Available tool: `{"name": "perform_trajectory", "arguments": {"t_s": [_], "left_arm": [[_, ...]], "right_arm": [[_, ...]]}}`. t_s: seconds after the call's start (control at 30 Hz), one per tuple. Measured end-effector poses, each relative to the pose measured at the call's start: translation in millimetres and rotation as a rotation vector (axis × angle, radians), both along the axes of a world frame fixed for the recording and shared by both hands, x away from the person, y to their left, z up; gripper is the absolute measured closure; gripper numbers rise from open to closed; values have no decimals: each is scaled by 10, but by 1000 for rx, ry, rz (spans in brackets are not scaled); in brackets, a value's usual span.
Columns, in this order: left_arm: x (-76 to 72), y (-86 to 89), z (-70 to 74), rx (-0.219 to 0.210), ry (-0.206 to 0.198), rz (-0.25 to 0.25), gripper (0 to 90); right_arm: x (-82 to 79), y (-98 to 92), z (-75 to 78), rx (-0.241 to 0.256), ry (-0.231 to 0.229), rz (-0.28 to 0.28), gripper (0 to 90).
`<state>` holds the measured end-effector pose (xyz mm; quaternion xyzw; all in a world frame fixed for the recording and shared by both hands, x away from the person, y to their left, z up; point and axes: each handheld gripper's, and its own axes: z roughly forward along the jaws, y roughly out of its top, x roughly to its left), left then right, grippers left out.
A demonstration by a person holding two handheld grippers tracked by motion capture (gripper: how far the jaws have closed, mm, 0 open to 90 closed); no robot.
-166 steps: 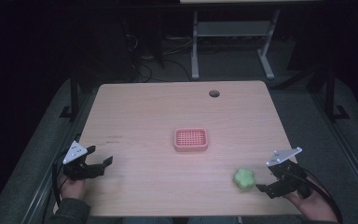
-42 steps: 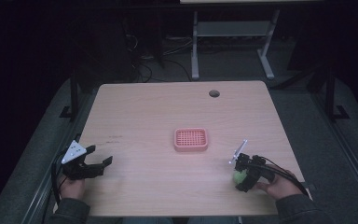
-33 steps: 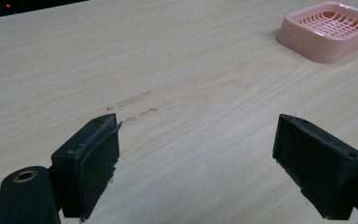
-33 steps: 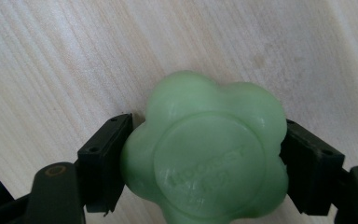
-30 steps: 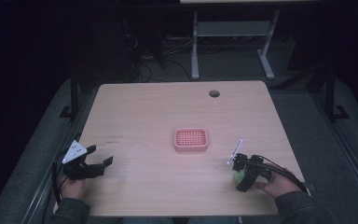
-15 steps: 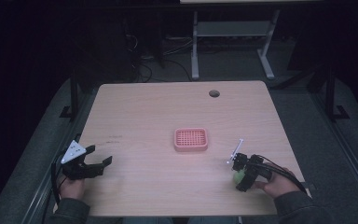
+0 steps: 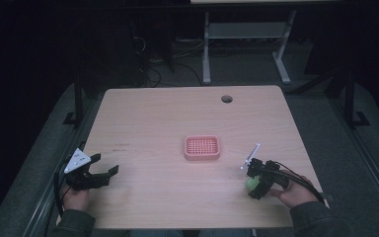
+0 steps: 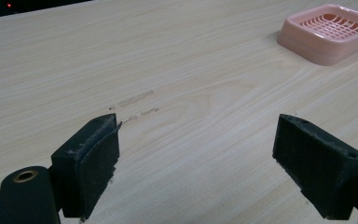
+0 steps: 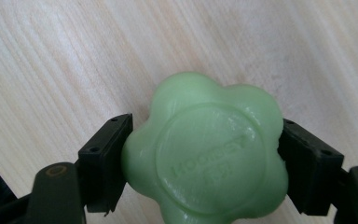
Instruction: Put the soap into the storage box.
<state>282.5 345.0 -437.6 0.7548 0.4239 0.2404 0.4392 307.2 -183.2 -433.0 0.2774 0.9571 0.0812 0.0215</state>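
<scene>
A green flower-shaped soap (image 9: 207,151) lies on the wooden table (image 7: 168,118) at the near right, seen as a green spot, the soap (image 7: 251,183), in the high view. My right gripper (image 7: 254,182) is shut on it, a jaw pressing each side, and the right gripper (image 9: 205,158) looks straight down on it. A pink slotted soap dish (image 7: 202,147) sits at the table's middle; the same dish (image 8: 328,30) appears at the upper right of the left gripper view. My left gripper (image 7: 104,173) rests at the near left, and the left gripper (image 8: 196,163) stands open with bare table between its jaws.
A round cable hole (image 7: 226,98) lies near the table's far edge. Beyond the table stands a white metal frame (image 7: 246,34) on a dark floor. Faint scuff marks (image 8: 135,100) show on the wood ahead of the left gripper.
The right gripper moved left from the near right corner to the green soap and closed on it. Over the last second it has barely shifted. The left gripper stayed put.
</scene>
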Motion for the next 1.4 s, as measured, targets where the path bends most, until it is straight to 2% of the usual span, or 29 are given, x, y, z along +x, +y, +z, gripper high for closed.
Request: {"name": "perform_trajectory", "arguments": {"t_s": [0.07, 0.13, 0.37, 0.47, 0.5, 0.7, 0.97, 1.17, 1.4], "left_arm": [[0, 3, 1, 1, 1, -1, 139], [3, 6, -1, -1, 1, 1, 138], [1, 3, -2, -2, 2, 1, 139], [1, 6, 0, -2, 1, 0, 139], [1, 6, 0, -2, 1, 0, 138], [-2, 10, 3, -8, 0, 2, 138], [-2, 16, 5, -14, -1, 5, 138], [2, 27, 7, -20, -1, 7, 138], [6, 46, 9, -34, -3, 12, 138]], "right_arm": [[6, 1, 9, 3, -8, -1, 249], [18, 7, 45, 29, -12, -1, 249], [72, 48, 112, 36, -30, 6, 250], [105, 66, 149, 54, -27, 2, 250], [121, 68, 160, 53, -40, 5, 250], [244, 78, 285, 112, -66, -14, 250], [338, 154, 363, 123, -75, -1, 250], [455, 290, 448, 128, -95, 18, 251], [554, 409, 502, 139, -90, 40, 251]]}}
